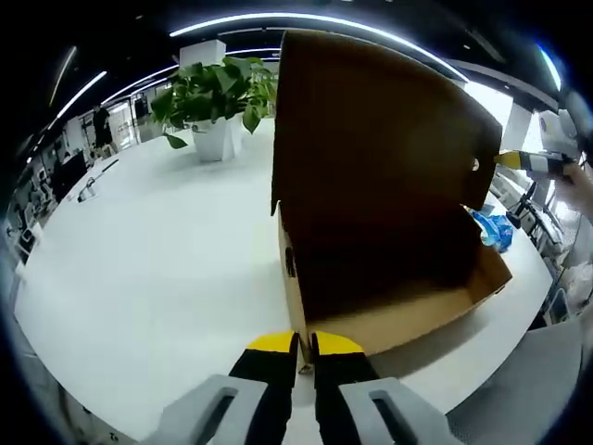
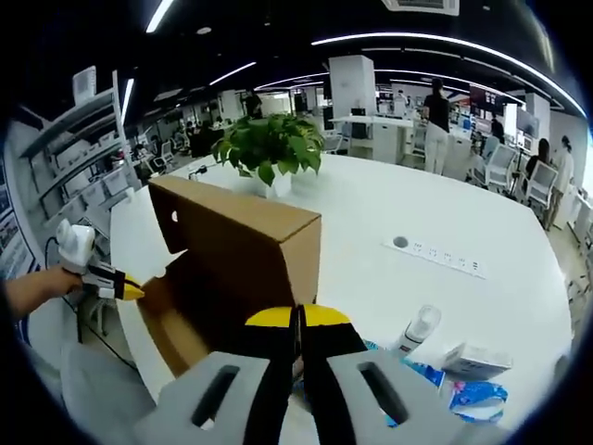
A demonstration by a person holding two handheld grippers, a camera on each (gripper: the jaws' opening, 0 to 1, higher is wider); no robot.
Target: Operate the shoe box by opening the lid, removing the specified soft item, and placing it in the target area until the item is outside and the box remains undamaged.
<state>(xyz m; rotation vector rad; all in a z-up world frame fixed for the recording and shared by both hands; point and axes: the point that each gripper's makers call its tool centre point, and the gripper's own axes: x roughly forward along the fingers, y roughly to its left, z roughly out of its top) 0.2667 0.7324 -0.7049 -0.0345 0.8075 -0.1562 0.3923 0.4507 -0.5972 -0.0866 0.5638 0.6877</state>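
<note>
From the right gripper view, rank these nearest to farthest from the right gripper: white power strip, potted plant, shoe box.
1. shoe box, right against the right gripper, left of it.
2. white power strip, on the table to the right, further out.
3. potted plant, beyond the box, farthest.

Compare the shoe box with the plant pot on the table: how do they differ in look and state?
The shoe box is brown cardboard and angular; the plant pot is white. The shoe box stands open with its lid raised; the plant pot holds green leaves. The shoe box lies nearer the left tool. Both rest on the white table.
</note>
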